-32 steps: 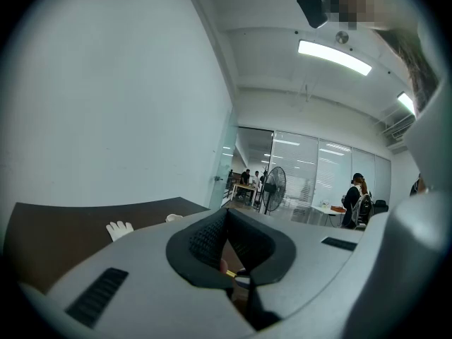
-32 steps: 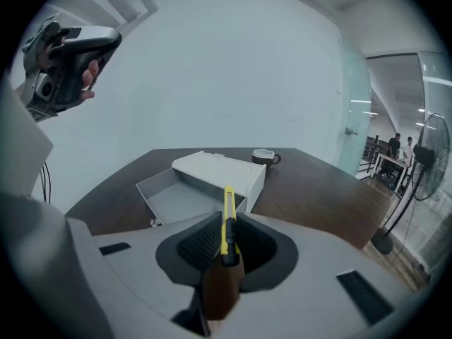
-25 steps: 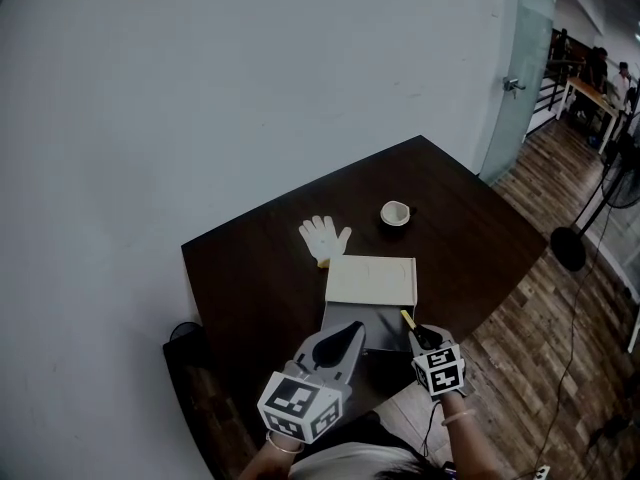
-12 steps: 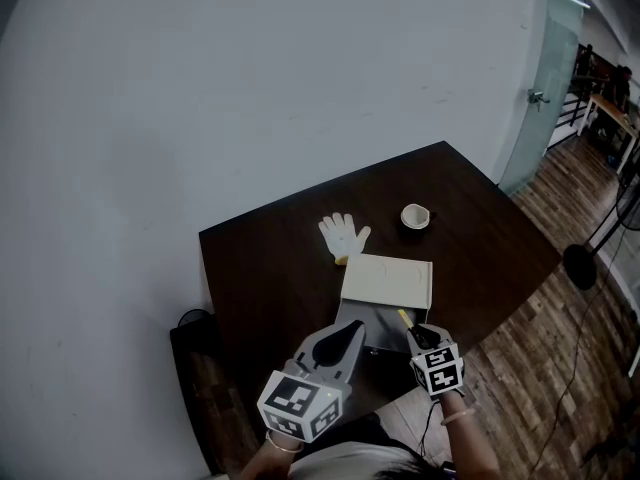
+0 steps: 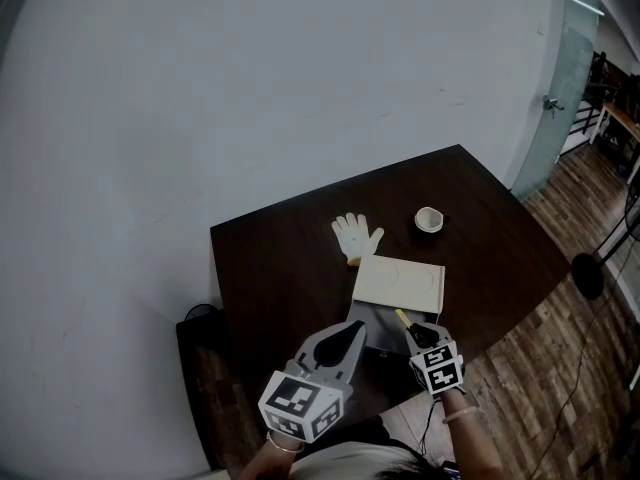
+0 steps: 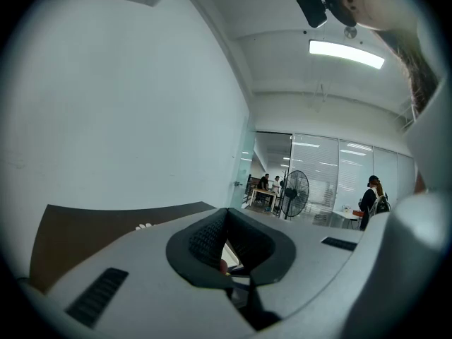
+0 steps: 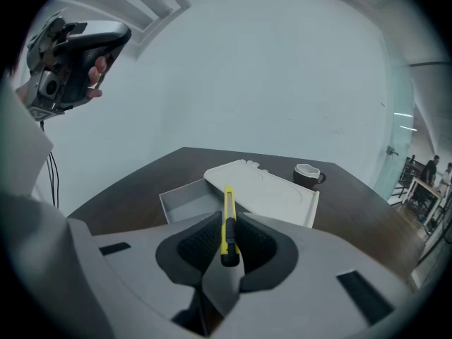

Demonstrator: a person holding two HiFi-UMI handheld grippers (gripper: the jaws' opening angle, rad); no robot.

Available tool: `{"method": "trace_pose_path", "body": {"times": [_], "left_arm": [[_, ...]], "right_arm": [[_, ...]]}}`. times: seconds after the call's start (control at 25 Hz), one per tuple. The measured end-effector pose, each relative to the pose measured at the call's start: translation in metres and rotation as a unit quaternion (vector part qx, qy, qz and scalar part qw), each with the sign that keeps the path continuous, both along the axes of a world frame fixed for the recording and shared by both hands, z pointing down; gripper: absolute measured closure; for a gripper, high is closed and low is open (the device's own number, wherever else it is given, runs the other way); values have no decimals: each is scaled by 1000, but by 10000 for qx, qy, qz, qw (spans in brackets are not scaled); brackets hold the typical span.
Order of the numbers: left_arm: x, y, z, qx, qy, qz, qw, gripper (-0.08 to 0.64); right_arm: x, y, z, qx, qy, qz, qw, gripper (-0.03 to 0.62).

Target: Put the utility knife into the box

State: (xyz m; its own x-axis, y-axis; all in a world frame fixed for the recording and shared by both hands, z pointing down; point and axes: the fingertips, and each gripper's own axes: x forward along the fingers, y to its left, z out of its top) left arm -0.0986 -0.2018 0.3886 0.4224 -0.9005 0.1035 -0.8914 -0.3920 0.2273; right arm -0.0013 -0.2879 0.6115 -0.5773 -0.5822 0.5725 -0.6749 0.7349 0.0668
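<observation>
- Counter [image 5: 270,268], one: dark wood, set against a pale wall.
- Box [image 7: 185,199], one: grey, open, near the counter's front edge. Only its bare grey floor is seen.
- Lid [image 5: 398,283], one: cream, laid at the far side of the box and touching it.
- Grippers, two: the left gripper [image 5: 352,330] is held with jaws pressed together, nothing between them; the right gripper [image 5: 415,334] is clenched on the knife.
- Glove [image 5: 357,236], one: white, lying flat just beyond the lid.
- Cup [image 5: 428,219], one: small, placed right of the glove; contents not discernible.
- Utility knife [image 7: 227,221], one: yellow and black, gripped in the right gripper above the box's near edge, its tip pointed towards the lid.
</observation>
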Motion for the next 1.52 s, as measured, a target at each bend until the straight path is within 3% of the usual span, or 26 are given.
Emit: {"method": "trace_pose_path", "body": {"times": [0.4,1.08,1.52], "left_arm": [[-17,-7,3,-48,11,-116,9999,543],[-57,-17,11,-175,-3,-568,9982,543],[-79,-14,15,-266,-13,-869,9959,543]], "right_arm": [[-31,-7,14,-66,422,-587,9974,523],[-74,-26,58,-356,1224,-1472,9809,523],[-84,-30,82,-679,1465,-1660,9728,522]]}}
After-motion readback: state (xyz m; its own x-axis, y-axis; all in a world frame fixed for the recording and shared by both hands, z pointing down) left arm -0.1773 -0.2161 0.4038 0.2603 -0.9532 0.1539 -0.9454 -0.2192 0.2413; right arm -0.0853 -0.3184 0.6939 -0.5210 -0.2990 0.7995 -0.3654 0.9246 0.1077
